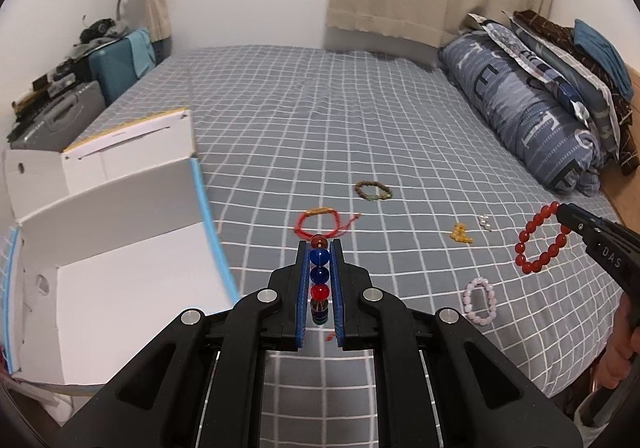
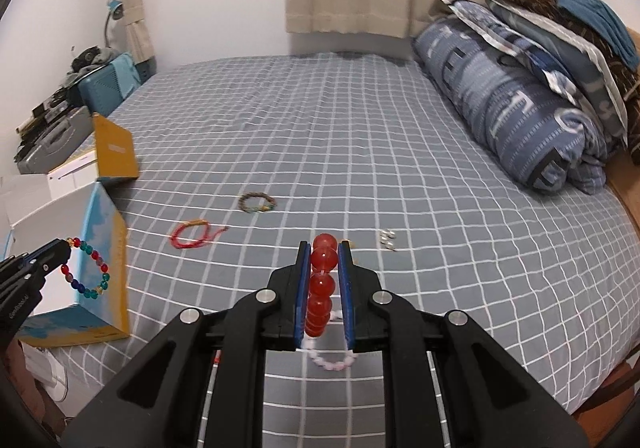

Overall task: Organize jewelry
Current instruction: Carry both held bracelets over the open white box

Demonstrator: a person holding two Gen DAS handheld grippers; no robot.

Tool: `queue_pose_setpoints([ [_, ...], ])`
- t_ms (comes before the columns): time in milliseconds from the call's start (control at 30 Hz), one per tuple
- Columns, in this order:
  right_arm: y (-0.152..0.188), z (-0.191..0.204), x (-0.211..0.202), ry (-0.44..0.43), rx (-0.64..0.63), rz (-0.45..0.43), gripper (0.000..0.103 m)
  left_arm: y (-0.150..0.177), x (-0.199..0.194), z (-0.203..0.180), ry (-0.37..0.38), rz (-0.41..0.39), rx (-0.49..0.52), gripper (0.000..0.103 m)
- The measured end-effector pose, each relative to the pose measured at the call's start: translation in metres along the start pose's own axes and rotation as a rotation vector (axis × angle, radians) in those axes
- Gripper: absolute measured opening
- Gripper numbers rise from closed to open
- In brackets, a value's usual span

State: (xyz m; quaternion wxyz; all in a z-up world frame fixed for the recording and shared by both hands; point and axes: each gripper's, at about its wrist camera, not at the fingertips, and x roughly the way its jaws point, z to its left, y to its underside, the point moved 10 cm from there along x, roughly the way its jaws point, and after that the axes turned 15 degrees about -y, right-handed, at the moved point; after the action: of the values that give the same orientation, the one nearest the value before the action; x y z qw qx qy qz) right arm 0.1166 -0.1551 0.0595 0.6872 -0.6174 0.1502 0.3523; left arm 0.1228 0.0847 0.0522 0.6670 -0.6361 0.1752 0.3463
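Tongs (image 1: 320, 248) grip multicolored bracelet (image 2: 86, 270); other tongs (image 2: 325, 248) grip red bracelet (image 1: 542, 238).

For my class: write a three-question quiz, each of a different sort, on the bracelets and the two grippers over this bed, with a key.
1. True or false: the left gripper holds the multicoloured bead bracelet.
2. Which bracelet lies nearest the right gripper on the bed? A: pink bead bracelet; B: red cord bracelet; C: brown bead bracelet.
3. Fill in: the right gripper's jaws are shut on the ____ bead bracelet.

Key: 1 true; 2 A; 3 red.
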Motion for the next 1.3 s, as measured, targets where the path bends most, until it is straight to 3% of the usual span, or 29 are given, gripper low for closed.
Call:
queue_pose_setpoints([
  [333, -0.015, 0.076, 0.008, -0.063, -0.071, -0.010, 0.013, -0.002, -0.020, 0.050, -0.024, -0.027, -0.046, 0.010],
  [900, -0.014, 0.253, 0.052, -0.252, -0.234, 0.013, 0.013, 0.019, -0.005, 0.179, -0.204, 0.011, -0.180, 0.010],
  [1300, 0.000, 0.326, 0.076, -0.350, -0.303, 0.028, 0.013, 0.041, 0.005, 0.241, -0.281, 0.053, -0.236, 0.010],
])
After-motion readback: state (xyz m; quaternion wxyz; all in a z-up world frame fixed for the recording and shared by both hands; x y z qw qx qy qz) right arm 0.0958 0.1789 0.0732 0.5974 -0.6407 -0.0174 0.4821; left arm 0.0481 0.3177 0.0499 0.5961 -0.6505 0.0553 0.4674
